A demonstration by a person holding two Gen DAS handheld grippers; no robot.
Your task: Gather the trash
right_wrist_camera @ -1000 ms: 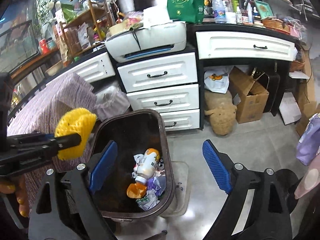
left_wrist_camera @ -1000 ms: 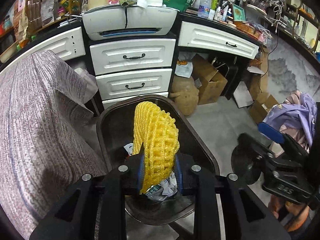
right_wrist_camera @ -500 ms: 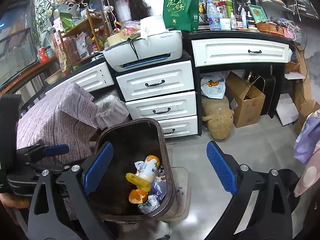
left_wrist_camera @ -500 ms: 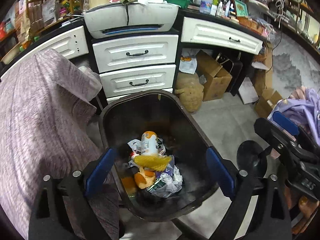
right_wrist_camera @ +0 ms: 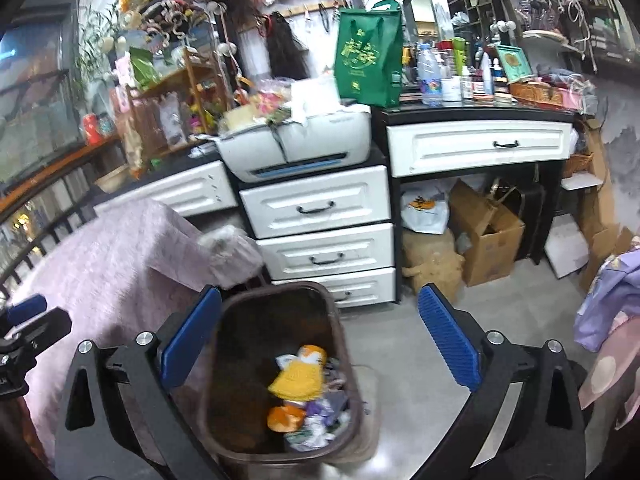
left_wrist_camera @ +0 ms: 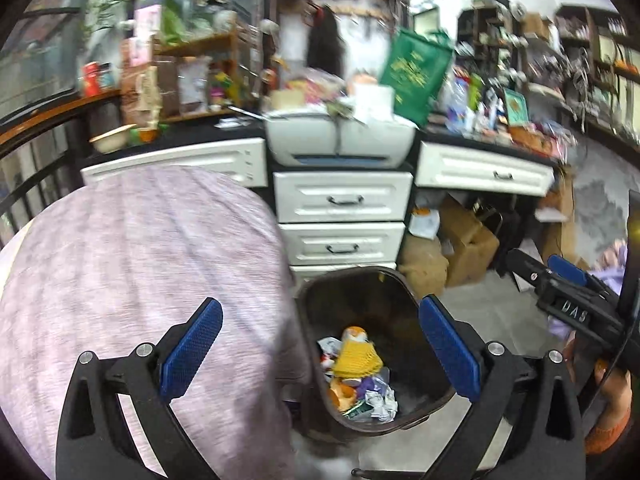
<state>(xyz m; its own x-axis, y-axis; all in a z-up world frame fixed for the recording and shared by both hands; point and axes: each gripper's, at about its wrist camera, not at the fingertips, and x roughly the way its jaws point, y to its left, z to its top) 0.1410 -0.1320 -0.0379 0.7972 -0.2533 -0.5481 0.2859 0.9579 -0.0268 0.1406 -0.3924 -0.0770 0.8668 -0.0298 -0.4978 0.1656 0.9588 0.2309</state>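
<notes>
Left gripper [left_wrist_camera: 320, 344]: jaws just opened wide, empty
Right gripper [right_wrist_camera: 320, 344]: wide, empty
Net [left_wrist_camera: 356, 356]: in bin [left_wrist_camera: 400, 280], atop trash

The left hand-held gripper [left_wrist_camera: 320, 348] has just been opening; its blue-padded jaws now stand wide apart with nothing between them. The right hand-held gripper [right_wrist_camera: 320, 348], off to its right, likewise gapes empty, having just spread a little further

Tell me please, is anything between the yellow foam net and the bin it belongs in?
Nothing visible: the net already lies inside the bin on the other trash, and both tongs, left and right, hang open and empty.
</notes>
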